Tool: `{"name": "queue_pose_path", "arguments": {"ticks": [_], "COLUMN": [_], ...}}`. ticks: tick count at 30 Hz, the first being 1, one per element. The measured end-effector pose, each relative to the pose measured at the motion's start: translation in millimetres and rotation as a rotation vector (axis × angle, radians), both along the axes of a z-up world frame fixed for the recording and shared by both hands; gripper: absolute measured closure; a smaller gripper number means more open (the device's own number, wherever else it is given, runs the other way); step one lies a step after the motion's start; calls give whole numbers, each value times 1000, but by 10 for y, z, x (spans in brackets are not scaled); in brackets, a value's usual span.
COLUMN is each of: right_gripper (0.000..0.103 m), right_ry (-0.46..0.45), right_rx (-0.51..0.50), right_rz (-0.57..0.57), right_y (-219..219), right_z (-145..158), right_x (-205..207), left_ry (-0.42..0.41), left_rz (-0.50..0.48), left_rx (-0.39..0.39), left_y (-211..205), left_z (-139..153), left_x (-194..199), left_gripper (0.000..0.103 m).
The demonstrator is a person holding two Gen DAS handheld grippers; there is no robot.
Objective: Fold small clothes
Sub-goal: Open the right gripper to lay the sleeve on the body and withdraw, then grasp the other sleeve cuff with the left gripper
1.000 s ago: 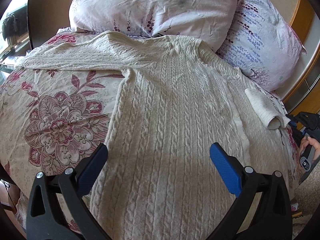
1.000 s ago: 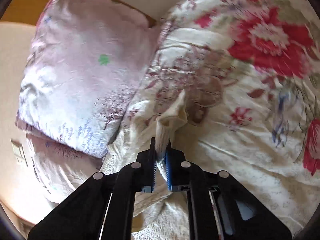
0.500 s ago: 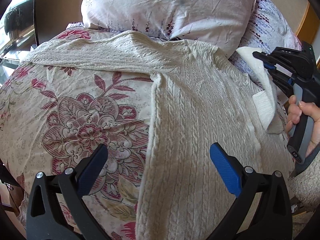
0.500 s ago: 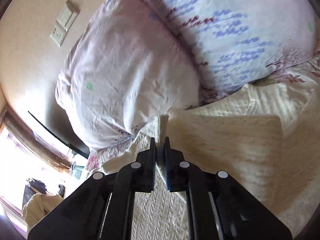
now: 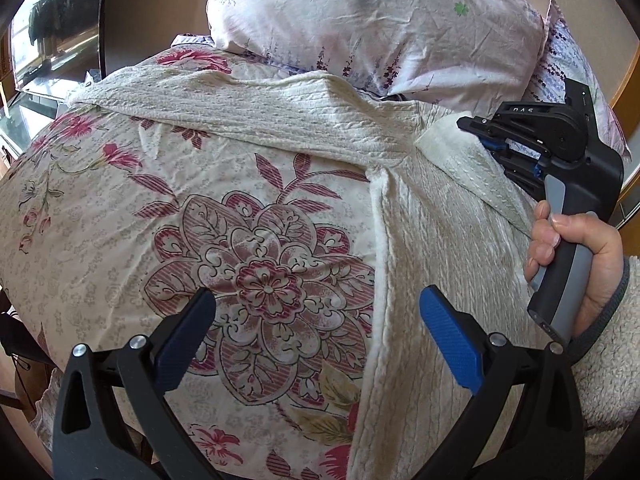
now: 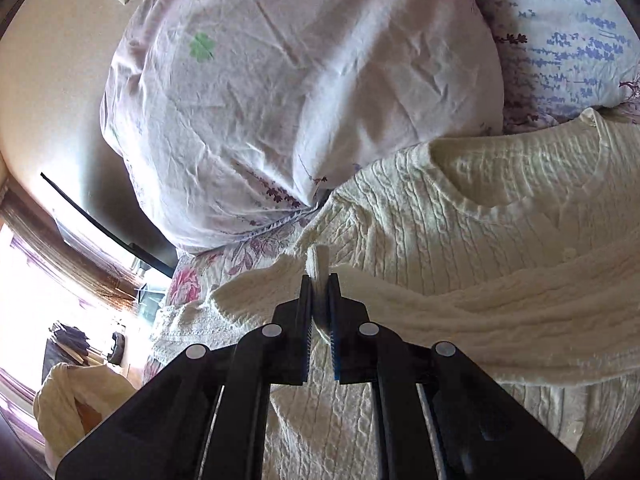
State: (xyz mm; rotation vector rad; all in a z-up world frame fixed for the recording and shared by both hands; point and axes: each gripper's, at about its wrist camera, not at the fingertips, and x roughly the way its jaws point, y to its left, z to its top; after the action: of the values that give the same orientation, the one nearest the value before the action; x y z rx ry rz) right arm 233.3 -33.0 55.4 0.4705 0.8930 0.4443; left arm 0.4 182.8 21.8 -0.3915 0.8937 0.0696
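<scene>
Sweater (image 5: 432, 248) lies on a floral bed (image 5: 120, 216); right gripper (image 6: 320, 280) pinches its sleeve (image 6: 460, 308) over the body, left gripper (image 5: 316, 336) spread wide, empty.

- The left tool (image 5: 316, 332) hangs over the bed (image 5: 120, 216), its blue pads wide apart and empty.
- A cream knit sweater (image 5: 432, 264) lies on the flowered cover, one sleeve stretched out to the left.
- The right tool (image 5: 476, 130), gripped by a hand (image 5: 576, 256), pinches the other sleeve.
- Two pillows (image 5: 360, 20) lie beyond.
</scene>
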Motion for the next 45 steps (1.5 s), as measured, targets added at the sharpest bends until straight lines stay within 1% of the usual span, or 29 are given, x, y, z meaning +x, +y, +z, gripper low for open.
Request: {"name": "queue_pose_path", "arguments": {"ticks": [2, 4, 5, 6, 8, 9, 11, 13, 16, 18, 19, 20, 22, 23, 24, 25, 26, 28, 30, 31, 32, 34, 35, 36, 37, 38, 40, 41, 45], "right_gripper": [92, 66, 43, 37, 37, 38, 38, 38, 40, 40, 41, 45, 48, 60, 86, 93, 94, 94, 94, 94, 94, 83, 66, 47, 44, 44, 44, 44, 44], "right_ry": [44, 108, 133, 126, 56, 22, -26, -26, 46, 126, 164, 197, 236, 251, 261, 268, 265, 248, 271, 290, 293, 275, 245, 190, 131, 61, -20, -44, -94], "right_rx": [-89, -124, -115, -94, -44, -50, -76, -152, -248, -240, -211, -182, -138, -128, -118, -128, -170, -233, -210, -203, -207, -259, -273, -270, -266, -258, -255, -260, -334], "right_rz": [85, 149, 162, 150, 86, 26, -133, -321, -549, -639, -661, -666, -647, -622, -581, -545, -541, -595, -669, -671, -656, -637, -633, -627, -611, -561, -412, -328, -22], "right_y": [114, 146, 105, 10, -313, -516, -1032, -1602, -2460, -2958, -3147, -3275, -3376, -3393, -3380, -3327, -3276, -3269, -3370, -3380, -3361, -3274, -3211, -3125, -3021, -2854, -2450, -2247, -1198], "right_z": [-119, -220, -238, -211, -57, 28, 173, 239, 172, 30, -61, -143, -296, -353, -405, -450, -460, -421, -476, -513, -516, -420, -338, -239, -146, -55, 39, 101, 28], "right_x": [-49, -106, -145, -195, -282, -297, -279, -212, -137, -114, -100, -73, -20, 28, 83, 134, 158, 131, 86, 87, 88, 56, 9, -62, -137, -202, -250, -225, -247], "left_ry": [0, -9, -14, -18, -32, -40, -48, -51, -54, -58, -61, -66, -76, -81, -85, -85, -80, -57, -32, -22, -15, -1, 6, 13, 19, 23, 15, 0, -81], "left_rz": [-6, -14, -21, -28, -47, -57, -76, -99, -140, -168, -178, -189, -216, -229, -239, -249, -257, -262, -261, -260, -261, -264, -261, -258, -251, -241, -218, -199, -58], "left_rx": [-5, -11, -14, -16, -19, -20, -16, -14, -1, 27, 43, 54, 78, 96, 118, 144, 165, 201, 213, 220, 227, 239, 240, 238, 236, 228, 190, 165, 80], "left_y": [-3, -27, -47, -71, -135, -175, -265, -371, -552, -688, -753, -810, -933, -991, -1045, -1104, -1147, -1208, -1232, -1243, -1250, -1245, -1233, -1219, -1190, -1149, -1027, -937, -454], "left_z": [-5, 3, 11, 19, 40, 56, 75, 85, 98, 123, 139, 156, 190, 202, 205, 198, 178, 120, 49, 19, -10, -63, -88, -110, -135, -149, -132, -97, 86], "left_x": [36, 75, 97, 126, 183, 221, 317, 436, 649, 838, 933, 1027, 1207, 1281, 1357, 1432, 1491, 1617, 1710, 1750, 1778, 1809, 1822, 1834, 1828, 1826, 1792, 1751, 1514], "left_gripper": [2, 2, 2, 2, 2, 2, 2, 2, 2, 2, 2, 2, 2, 2, 2, 2, 2, 2, 2, 2, 2, 2, 2, 2, 2, 2, 7, 7, 7]}}
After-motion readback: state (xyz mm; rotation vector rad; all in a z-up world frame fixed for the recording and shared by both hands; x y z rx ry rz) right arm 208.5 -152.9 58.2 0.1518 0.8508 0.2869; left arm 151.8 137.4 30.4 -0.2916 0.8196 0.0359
